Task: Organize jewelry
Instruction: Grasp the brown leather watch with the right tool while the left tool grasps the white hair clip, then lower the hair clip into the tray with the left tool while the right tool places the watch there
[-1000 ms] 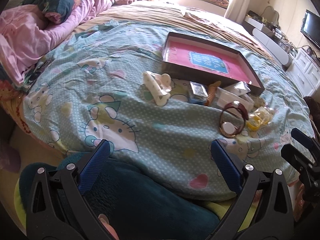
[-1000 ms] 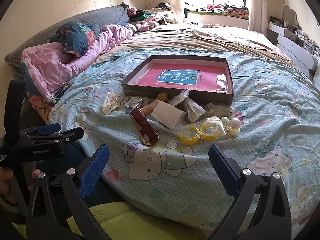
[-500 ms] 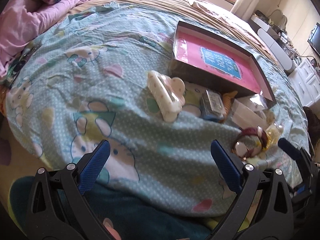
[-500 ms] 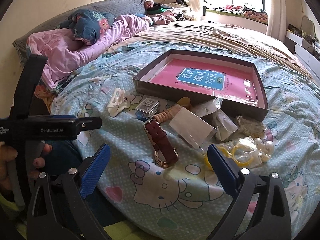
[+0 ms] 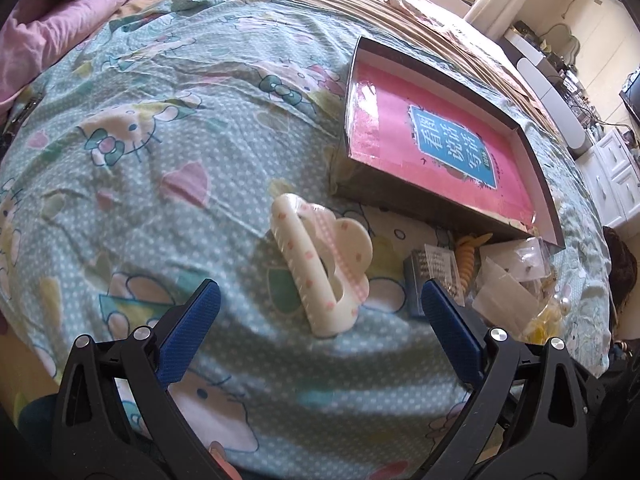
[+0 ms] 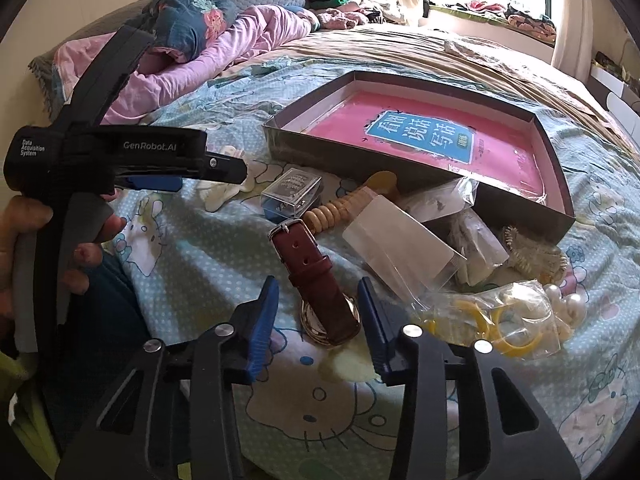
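Note:
A cream hair claw with pink dots [image 5: 316,264] lies on the bedspread, just ahead of my open left gripper [image 5: 316,316]. A brown leather watch [image 6: 320,280] lies between the fingers of my right gripper [image 6: 318,312], whose jaws are partly closed around it without clearly touching. A shallow dark box with a pink lining [image 5: 436,140] sits behind the pile; it also shows in the right wrist view [image 6: 424,140]. The left gripper's body [image 6: 100,160] shows at the left of the right wrist view.
Near the box lie a small clear case [image 6: 292,192], a wooden bead piece [image 6: 344,204], clear plastic bags [image 6: 396,244], yellow rings in a bag [image 6: 492,320], pearls [image 6: 568,304]. Pink and blue bedding [image 6: 224,36] is piled far left.
Both grippers moved forward over the bed. The left came up to the hair claw. The right lowered over the watch and its jaws narrowed around it.

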The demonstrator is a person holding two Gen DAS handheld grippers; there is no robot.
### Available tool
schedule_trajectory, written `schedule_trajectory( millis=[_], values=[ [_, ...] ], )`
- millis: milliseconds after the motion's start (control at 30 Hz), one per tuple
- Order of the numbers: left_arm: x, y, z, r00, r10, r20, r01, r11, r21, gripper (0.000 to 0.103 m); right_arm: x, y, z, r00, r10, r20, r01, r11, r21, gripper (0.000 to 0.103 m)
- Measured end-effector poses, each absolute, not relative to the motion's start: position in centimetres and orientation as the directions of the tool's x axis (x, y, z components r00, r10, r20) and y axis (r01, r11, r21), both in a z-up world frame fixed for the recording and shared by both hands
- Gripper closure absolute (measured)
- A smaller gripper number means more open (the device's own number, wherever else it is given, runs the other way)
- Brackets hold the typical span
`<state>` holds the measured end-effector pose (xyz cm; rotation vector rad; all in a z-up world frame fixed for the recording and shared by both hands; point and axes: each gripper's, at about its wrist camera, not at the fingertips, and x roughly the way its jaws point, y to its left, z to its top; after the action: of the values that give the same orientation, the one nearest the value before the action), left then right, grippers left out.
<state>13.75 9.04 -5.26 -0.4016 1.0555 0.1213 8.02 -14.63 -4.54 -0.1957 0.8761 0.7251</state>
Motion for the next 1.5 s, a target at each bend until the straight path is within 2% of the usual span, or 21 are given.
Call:
schedule_trajectory(
  millis=[67, 100, 267, 333, 367, 500, 533, 967, 1233, 1500],
  values=[
    [14.4, 9.2, -5.4, 0.496, -0.099, -0.863, -0.284, 0.92, -0.269, 0.011, 8.1, -14.6, -4.6, 0.425, 0.502, -0.753, -0.656, 0.744, 0.126, 0.079],
    [14.6, 9.1, -5.5, 0.496, -0.099, -0.863, -0.284, 0.921, -0.269, 0.016, 8.2, -14.7, -4.6, 0.43, 0.503, -0.749, -0.658, 0.744, 0.122, 0.081],
    [15.7, 9.0, -6.4, 0.483, -0.052, -0.874, -0.293, 0.931, -0.218, 0.034, 8.5, -15.3, -4.5, 0.44, 0.517, -0.734, -0.656, 0.743, 0.13, 0.086],
    [15.9, 8.9, -6.5, 0.487, -0.027, -0.873, -0.287, 0.939, -0.19, 0.053, 8.8, -15.5, -4.4, 0.439, 0.522, -0.732, -0.656, 0.742, 0.137, 0.088],
    [16.0, 9.0, -6.5, 0.488, -0.028, -0.872, -0.282, 0.941, -0.189, 0.057, 8.8, -15.7, -4.4, 0.438, 0.527, -0.729, -0.655, 0.742, 0.143, 0.089],
    [15.8, 8.6, -6.1, 0.51, -0.044, -0.859, -0.25, 0.948, -0.197, 0.065, 8.9, -16.1, -3.9, 0.438, 0.545, -0.715, -0.653, 0.74, 0.164, 0.09],
    [15.8, 8.6, -5.9, 0.515, -0.046, -0.856, -0.244, 0.95, -0.197, 0.071, 8.9, -16.3, -3.7, 0.438, 0.549, -0.712, -0.653, 0.739, 0.168, 0.09],
    [16.9, 6.0, -1.2, 0.606, -0.082, -0.791, -0.133, 0.97, -0.202, 0.071, 10.1, -17.7, 0.7, 0.508, 0.59, -0.627, -0.648, 0.742, 0.173, 0.09],
    [19.3, 5.1, -0.1, 0.63, -0.101, -0.77, -0.119, 0.967, -0.224, 0.071, 13.4, -19.7, 2.8, 0.603, 0.552, -0.576, -0.582, 0.798, 0.156, 0.09],
    [22.8, 4.6, -0.3, 0.633, -0.112, -0.766, -0.122, 0.963, -0.242, 0.071, 17.7, -22.5, 2.9, 0.681, 0.467, -0.565, -0.468, 0.87, 0.155, 0.09]
  ],
)
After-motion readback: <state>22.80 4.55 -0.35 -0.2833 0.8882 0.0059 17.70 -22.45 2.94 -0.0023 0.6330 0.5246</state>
